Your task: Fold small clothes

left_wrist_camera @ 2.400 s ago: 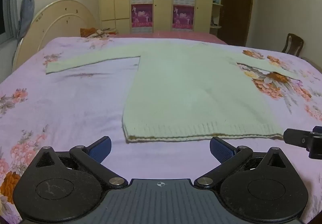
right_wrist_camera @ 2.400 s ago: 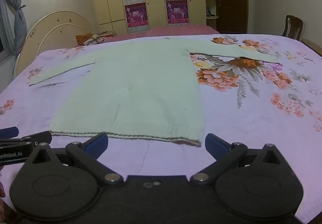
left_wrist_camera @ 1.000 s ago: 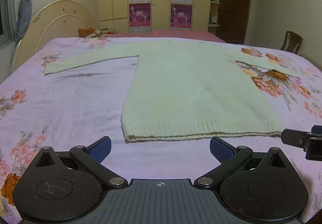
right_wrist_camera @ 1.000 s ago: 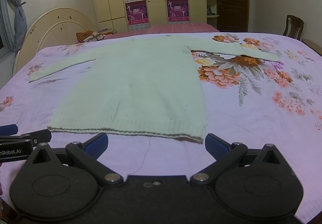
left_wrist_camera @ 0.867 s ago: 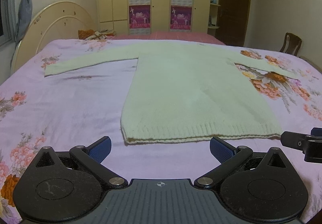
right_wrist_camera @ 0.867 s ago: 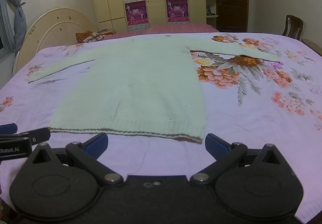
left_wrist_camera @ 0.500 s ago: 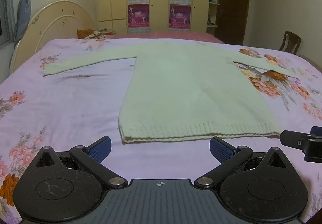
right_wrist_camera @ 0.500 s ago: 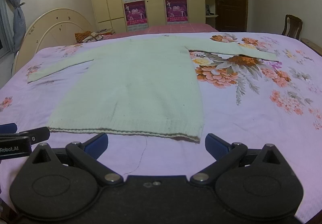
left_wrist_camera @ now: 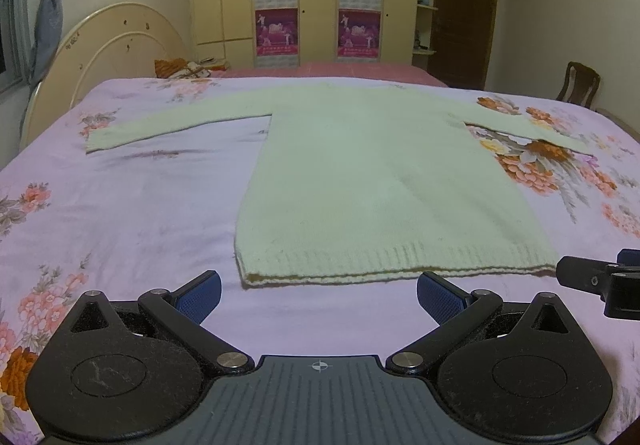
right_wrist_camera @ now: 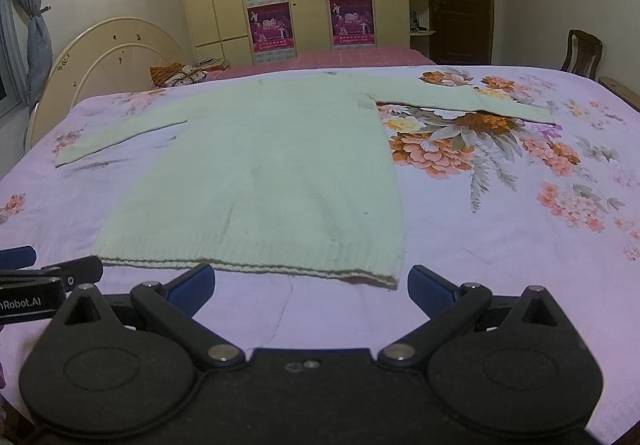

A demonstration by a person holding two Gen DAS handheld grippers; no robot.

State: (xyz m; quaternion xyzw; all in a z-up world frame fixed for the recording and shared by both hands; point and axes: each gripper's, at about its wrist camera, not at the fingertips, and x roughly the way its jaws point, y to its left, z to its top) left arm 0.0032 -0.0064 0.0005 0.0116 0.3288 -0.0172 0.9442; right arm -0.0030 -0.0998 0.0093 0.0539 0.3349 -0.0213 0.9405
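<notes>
— What lies in front of you?

— A pale green knitted sweater (left_wrist_camera: 384, 181) is spread flat on a bed covered by a lilac sheet printed with orange and pink flowers (left_wrist_camera: 120, 213). In my left view it fills the centre of the frame, one sleeve reaching to the middle left, the other to the middle right. Its ribbed hem runs across just above my fingers.

— And your claws?

— My left gripper (left_wrist_camera: 318, 291) sits at the bottom centre, released, its two blue-padded fingers (left_wrist_camera: 199, 290) spread wide and holding nothing; the hem's left corner lies just beyond them, apart. My right gripper (right_wrist_camera: 310, 285) is likewise spread and empty at the bottom centre of its own view, the hem's right corner just ahead of its fingers. Each claw shows at the lower edge of the other's frame.

— What is behind?

— A cream arched headboard (left_wrist_camera: 116, 49) at upper left, and cream wardrobe doors with purple posters (left_wrist_camera: 318, 1) at top centre.
</notes>
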